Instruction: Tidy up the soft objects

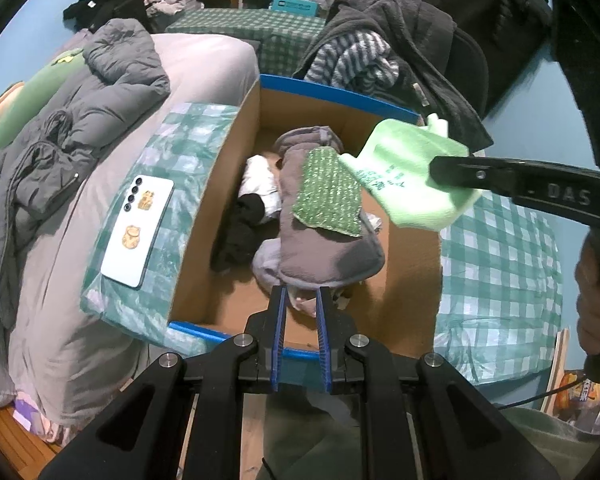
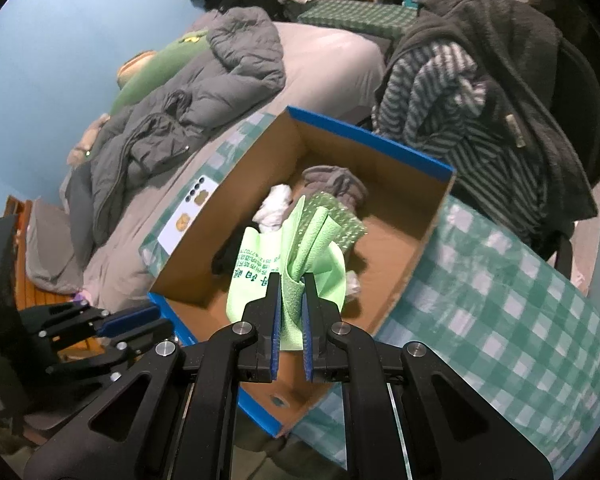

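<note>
An open cardboard box with blue edges (image 1: 220,200) (image 2: 412,248) sits on a green checked cloth. Inside lie a grey garment (image 1: 324,248), a green textured cloth (image 1: 328,192), and white (image 1: 260,180) and black (image 1: 240,232) pieces. My right gripper (image 2: 291,280) is shut on a light green cloth with printed text (image 2: 256,268) and holds it above the box; the cloth shows in the left wrist view (image 1: 412,172) over the box's right side. My left gripper (image 1: 302,292) is open and empty above the box's near edge.
A white phone (image 1: 140,228) lies on the checked cloth left of the box. A grey puffer jacket (image 1: 80,120) and a green pillow (image 1: 32,96) lie on the bed. Striped and dark clothes (image 1: 380,56) hang over a chair behind the box.
</note>
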Demonstrator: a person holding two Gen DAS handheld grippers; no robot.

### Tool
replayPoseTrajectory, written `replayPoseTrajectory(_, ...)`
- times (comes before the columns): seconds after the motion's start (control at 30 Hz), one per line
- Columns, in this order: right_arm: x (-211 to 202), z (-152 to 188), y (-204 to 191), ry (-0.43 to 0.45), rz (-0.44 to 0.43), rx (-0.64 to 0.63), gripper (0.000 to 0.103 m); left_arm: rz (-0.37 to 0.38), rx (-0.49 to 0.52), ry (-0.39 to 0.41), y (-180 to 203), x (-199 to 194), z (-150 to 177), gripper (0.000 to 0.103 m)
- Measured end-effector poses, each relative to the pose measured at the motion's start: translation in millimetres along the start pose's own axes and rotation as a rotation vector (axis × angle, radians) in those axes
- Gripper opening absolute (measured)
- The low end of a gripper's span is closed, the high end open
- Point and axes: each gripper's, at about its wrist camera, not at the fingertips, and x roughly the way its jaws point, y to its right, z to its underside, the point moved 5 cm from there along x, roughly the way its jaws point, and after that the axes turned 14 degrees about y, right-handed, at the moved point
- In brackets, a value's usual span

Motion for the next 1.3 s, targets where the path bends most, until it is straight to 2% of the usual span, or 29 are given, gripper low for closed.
replayPoseTrajectory(0.4,53.9,16.5,7.7,-0.133,0.012,-0.006,0.01,-0.018,-0.045,-0.01,-7.5,-2.8,7.5,0.015)
replayPoseTrajectory(0.5,58.9,22.0,9.3,-0.162,0.023,-0.003,0.016,-0.024,-0.051,-0.013,-6.9,-3.4,7.8,0.015)
replayPoseTrajectory(0.57,57.7,24.1,9.8,-0.165,0.023,0.005,0.032,-0.025,-0.06,-0.013,-6.1,-3.5,7.1,0.015)
replayPoseTrajectory(0.67,50.3,24.2,9.4,-0.15,0.032,-0.002,0.047,-0.029,-0.067,-0.013,-5.3,-4.5,5.5,0.021)
replayPoseTrajectory(0.83,31.9,19.4,7.1,-0.121,0.045,-0.026,0.058,-0.029,-0.069,0.038,1.5,-15.5,-3.5,0.044)
replayPoseTrajectory(0.97,7.4,12.9,6.5,-0.076,0.057,-0.04,0.059,-0.028,-0.063,0.066,8.4,-24.8,-13.4,0.048)
replayPoseTrajectory(1.03,-4.9,9.6,7.1,-0.054,0.06,-0.038,0.06,-0.034,-0.062,0.084,11.3,-30.0,-19.0,0.058)
replayPoseTrajectory(1.3,-59.5,-4.3,15.8,0.047,0.088,-0.005,0.061,-0.036,-0.031,0.132,27.2,-44.1,-35.7,0.06)
